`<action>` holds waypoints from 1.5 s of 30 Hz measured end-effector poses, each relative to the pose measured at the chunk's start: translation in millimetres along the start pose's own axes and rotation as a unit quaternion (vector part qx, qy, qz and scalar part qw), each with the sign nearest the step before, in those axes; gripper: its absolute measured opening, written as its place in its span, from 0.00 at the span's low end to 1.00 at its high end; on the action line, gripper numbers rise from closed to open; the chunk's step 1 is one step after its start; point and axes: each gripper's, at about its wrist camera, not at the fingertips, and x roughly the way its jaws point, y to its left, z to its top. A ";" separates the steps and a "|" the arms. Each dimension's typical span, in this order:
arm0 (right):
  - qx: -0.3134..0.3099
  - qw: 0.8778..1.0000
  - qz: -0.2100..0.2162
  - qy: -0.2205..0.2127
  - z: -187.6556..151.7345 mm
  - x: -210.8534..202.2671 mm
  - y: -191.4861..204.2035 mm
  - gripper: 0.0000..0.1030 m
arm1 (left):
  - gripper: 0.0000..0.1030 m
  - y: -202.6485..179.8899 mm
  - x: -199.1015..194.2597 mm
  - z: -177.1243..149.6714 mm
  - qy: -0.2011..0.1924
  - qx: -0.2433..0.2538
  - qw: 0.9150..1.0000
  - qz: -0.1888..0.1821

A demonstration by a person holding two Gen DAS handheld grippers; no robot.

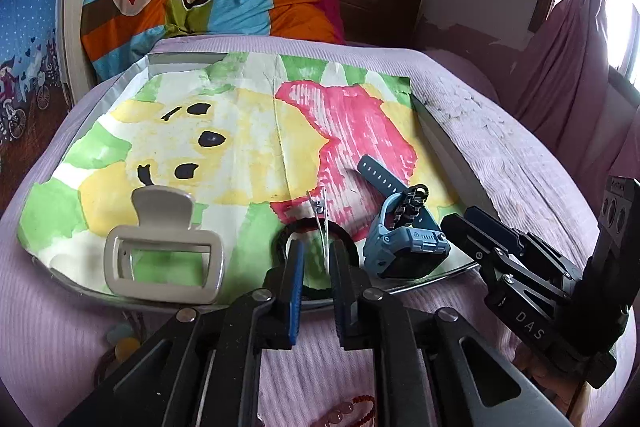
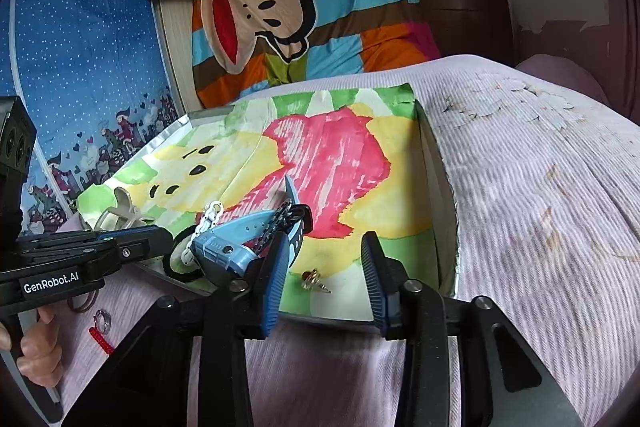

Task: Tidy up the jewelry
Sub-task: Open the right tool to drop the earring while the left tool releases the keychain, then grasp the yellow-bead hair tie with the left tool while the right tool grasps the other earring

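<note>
Lilac ribbed bedspread (image 1: pixel 500 163) carrying a tray (image 1: pixel 448 143) lined with a painted paper sheet (image 1: pixel 224 131). Contents, left wrist view: beige hair claw (image 1: pixel 164 251) at 8 o'clock; black hair tie (image 1: pixel 316 239) at 6 o'clock; blue watch (image 1: pixel 404 231) at 4 o'clock, a black chain bracelet (image 1: pixel 412 203) draped over it. Left gripper (image 1: pixel 316 267): jaws narrowly parted astride a thin white strand, contact unclear. Right gripper (image 2: pixel 326 267): jaws apart, holding nothing; small gold earring (image 2: pixel 314 281) lying between them on the sheet.

tray (image 1: pixel 444 143) far half clear, blue watch (image 1: pixel 404 247) crowding near edge
</note>
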 end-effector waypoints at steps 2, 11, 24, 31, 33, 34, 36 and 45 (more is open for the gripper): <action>-0.001 1.000 0.004 -0.022 -0.7 -11.8 0.1 0.40 | 0.15 2.7 -9.1 -4.3 -0.016 -0.004 1.000 -0.003; -0.022 0.992 0.011 -0.127 -6.2 -74.9 16.3 0.70 | 0.50 11.1 -61.9 -25.2 -0.089 -0.012 0.996 -0.015; -0.031 0.975 0.030 -0.216 -16.1 -147.3 48.7 0.99 | 0.94 20.5 -140.7 -52.1 -0.200 0.024 0.978 0.046; -0.043 0.974 0.043 -0.220 -30.1 -165.2 66.2 0.99 | 1.00 31.7 -162.9 -67.8 -0.226 0.022 0.971 0.068; -0.046 0.974 0.046 -0.215 -34.1 -165.3 69.6 0.99 | 1.00 34.5 -167.0 -72.5 -0.228 0.027 0.970 0.073; -0.048 0.975 0.047 -0.212 -36.2 -165.0 71.4 0.99 | 1.00 35.7 -168.3 -74.6 -0.228 0.029 0.970 0.076; -0.053 0.976 0.048 -0.207 -40.7 -164.7 75.4 0.99 | 1.00 39.5 -170.4 -78.6 -0.227 0.032 0.970 0.080; -0.071 0.986 0.033 -0.146 -55.3 -150.0 84.7 0.99 | 1.00 55.5 -166.2 -95.0 -0.197 0.035 0.975 0.093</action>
